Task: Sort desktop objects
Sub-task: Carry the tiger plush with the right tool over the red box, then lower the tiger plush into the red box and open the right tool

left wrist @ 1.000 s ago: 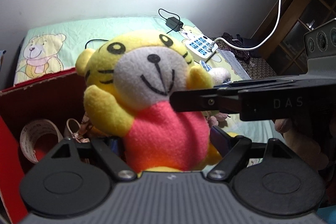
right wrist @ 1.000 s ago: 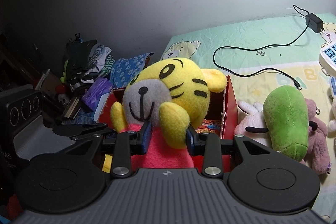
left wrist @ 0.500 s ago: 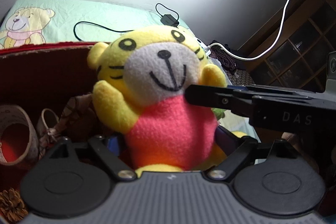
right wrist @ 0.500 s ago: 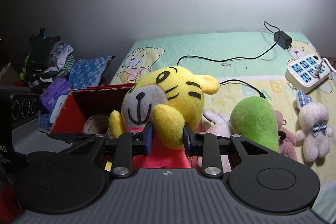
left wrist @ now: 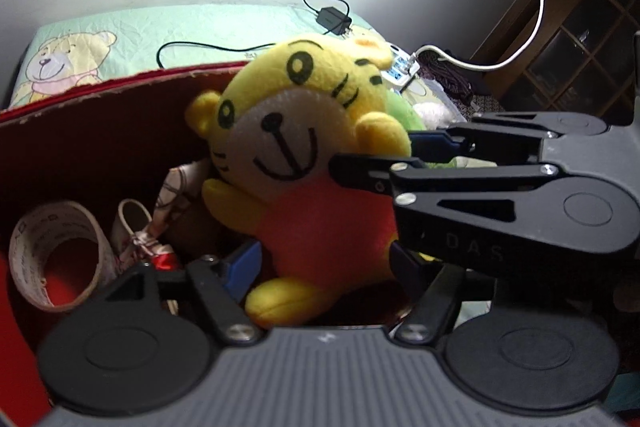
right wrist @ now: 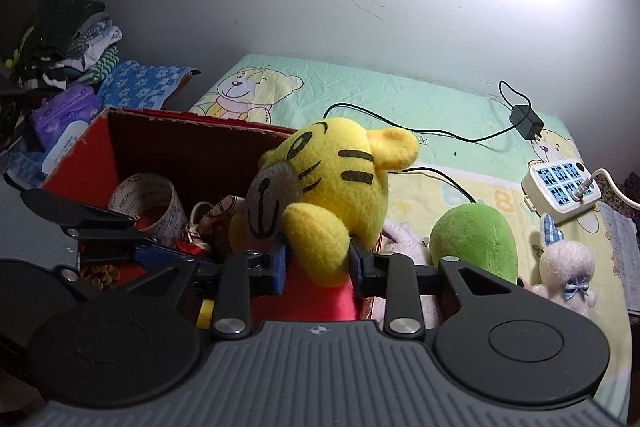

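A yellow tiger plush [left wrist: 300, 155] [right wrist: 340, 179] in a red-pink shirt hangs tilted over the open red cardboard box [left wrist: 120, 83] [right wrist: 192, 123], its lower body inside the box. My right gripper [right wrist: 316, 263] [left wrist: 380, 159] is shut on the plush's raised arm and side. My left gripper [left wrist: 322, 263] [right wrist: 160, 239] is open; its blue pads stand on either side of the plush's body and foot, with a small gap showing at the left pad.
In the box lie a tape roll [left wrist: 56, 255] [right wrist: 148, 203], a ribboned bundle [left wrist: 160, 211] and a pine cone [right wrist: 100, 275]. On the bear-print sheet right of the box sit a green plush [right wrist: 472, 243], a white bunny [right wrist: 564, 267], a power strip [right wrist: 560, 183] and a charger [right wrist: 528, 123]. Clothes [right wrist: 64, 35] are piled at the left.
The right gripper has carried the plush down and over into the red box, and the plush now tilts. The left gripper stayed around its body, and more of the box's inside shows.
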`<state>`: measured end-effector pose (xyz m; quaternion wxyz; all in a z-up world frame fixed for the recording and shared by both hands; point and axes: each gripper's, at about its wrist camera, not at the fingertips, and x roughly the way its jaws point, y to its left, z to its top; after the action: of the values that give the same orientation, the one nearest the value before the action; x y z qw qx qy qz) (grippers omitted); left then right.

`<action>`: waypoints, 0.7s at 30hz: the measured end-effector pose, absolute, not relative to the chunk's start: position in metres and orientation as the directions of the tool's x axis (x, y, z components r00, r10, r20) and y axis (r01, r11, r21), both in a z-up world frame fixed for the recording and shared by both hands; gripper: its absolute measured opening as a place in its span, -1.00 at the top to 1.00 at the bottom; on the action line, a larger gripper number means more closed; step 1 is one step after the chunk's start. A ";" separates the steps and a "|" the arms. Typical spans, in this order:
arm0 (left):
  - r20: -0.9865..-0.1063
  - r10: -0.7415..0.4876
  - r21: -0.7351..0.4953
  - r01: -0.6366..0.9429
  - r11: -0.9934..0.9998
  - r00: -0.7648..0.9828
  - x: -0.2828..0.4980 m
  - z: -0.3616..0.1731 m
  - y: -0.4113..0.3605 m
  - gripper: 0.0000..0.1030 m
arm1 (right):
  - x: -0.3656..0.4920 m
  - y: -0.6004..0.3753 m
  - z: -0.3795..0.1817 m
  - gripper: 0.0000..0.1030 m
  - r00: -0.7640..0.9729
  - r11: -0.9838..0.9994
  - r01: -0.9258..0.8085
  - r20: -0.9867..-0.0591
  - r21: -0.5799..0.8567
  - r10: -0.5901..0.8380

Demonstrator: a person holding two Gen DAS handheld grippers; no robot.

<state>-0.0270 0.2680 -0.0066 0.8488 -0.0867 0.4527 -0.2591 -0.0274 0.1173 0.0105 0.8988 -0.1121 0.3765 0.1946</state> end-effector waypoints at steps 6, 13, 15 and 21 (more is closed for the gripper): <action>-0.736 -0.517 -0.389 0.351 0.852 0.438 -0.014 -0.014 0.264 -0.33 | -0.022 0.104 0.007 0.22 0.616 0.915 -0.401 -0.727 0.041 0.303; -0.739 -0.528 -0.410 0.343 0.845 0.418 -0.006 -0.020 0.259 -0.33 | -0.028 0.089 0.016 0.20 0.637 0.915 -0.375 -0.676 0.148 0.371; -0.742 -0.527 -0.410 0.342 0.846 0.414 -0.003 -0.023 0.257 -0.34 | -0.026 0.087 0.014 0.20 0.629 0.914 -0.368 -0.678 0.171 0.380; -0.745 -0.531 -0.435 0.309 0.846 0.405 -0.004 -0.027 0.265 -0.49 | -0.022 0.083 0.008 0.21 0.604 0.912 -0.336 -0.689 0.235 0.400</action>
<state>-0.0044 0.2646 -0.0266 0.8301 -0.1147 0.4834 -0.2531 -0.0221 0.0826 0.0084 0.8946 0.0406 0.3946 0.2057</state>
